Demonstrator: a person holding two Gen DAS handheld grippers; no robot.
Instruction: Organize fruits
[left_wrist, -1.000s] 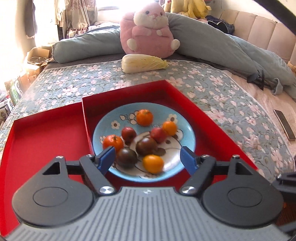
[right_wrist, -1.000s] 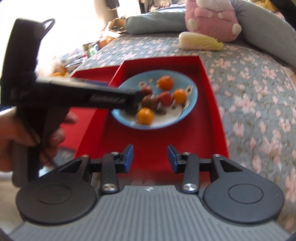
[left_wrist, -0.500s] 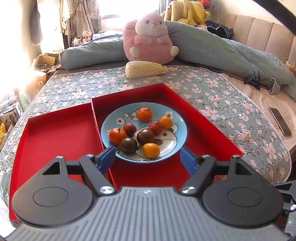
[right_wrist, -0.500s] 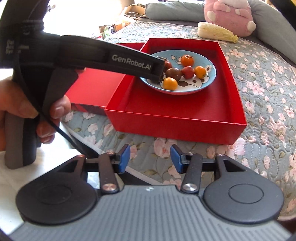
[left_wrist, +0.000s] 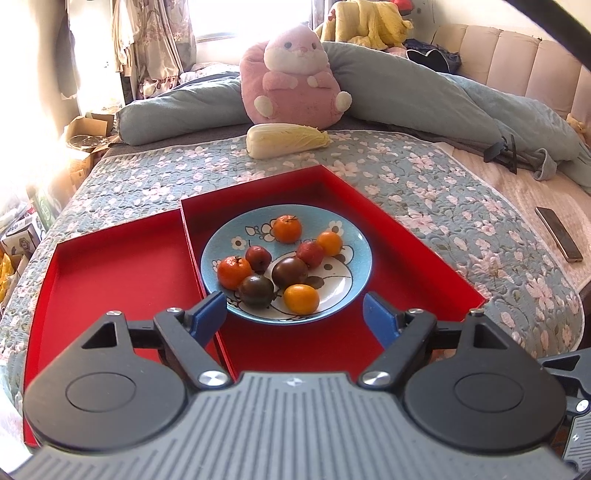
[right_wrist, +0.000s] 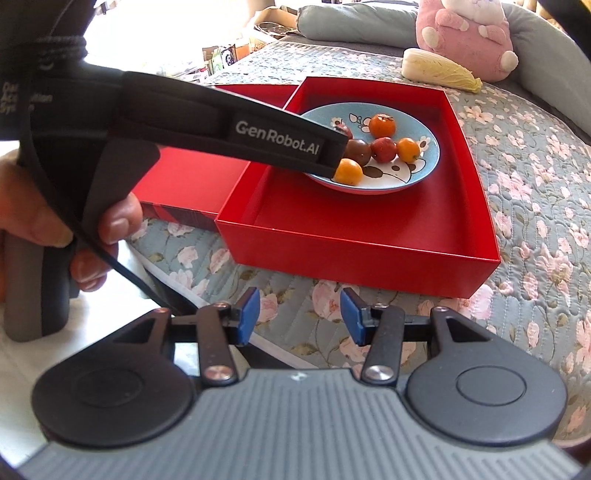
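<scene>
A blue flowered plate (left_wrist: 354, 291) (right_wrist: 424, 168) sits in the right red tray (left_wrist: 424, 266) (right_wrist: 354, 236) and holds several small fruits: orange ones (left_wrist: 287, 229), dark red ones (left_wrist: 310, 254), dark brown ones (left_wrist: 290, 272) and a yellow-orange one (left_wrist: 301, 298). The left red tray (left_wrist: 118, 266) beside it holds nothing. My left gripper (left_wrist: 294, 317) is open and empty over the plate's near edge. My right gripper (right_wrist: 300, 314) is open and empty, back over the quilt in front of the tray. The left gripper's body (right_wrist: 229, 133) hides part of the plate.
The trays lie on a flowered quilt (left_wrist: 443, 192) on a bed. A cabbage (left_wrist: 286, 140) and a pink plush toy (left_wrist: 291, 77) lie behind them, a phone (left_wrist: 558, 233) at the right. Boxes (left_wrist: 85, 136) stand beyond the bed's left edge.
Both grippers have drawn back from the plate. The right one pulled back from over the tray floor to over the quilt in front of it. Both stayed open.
</scene>
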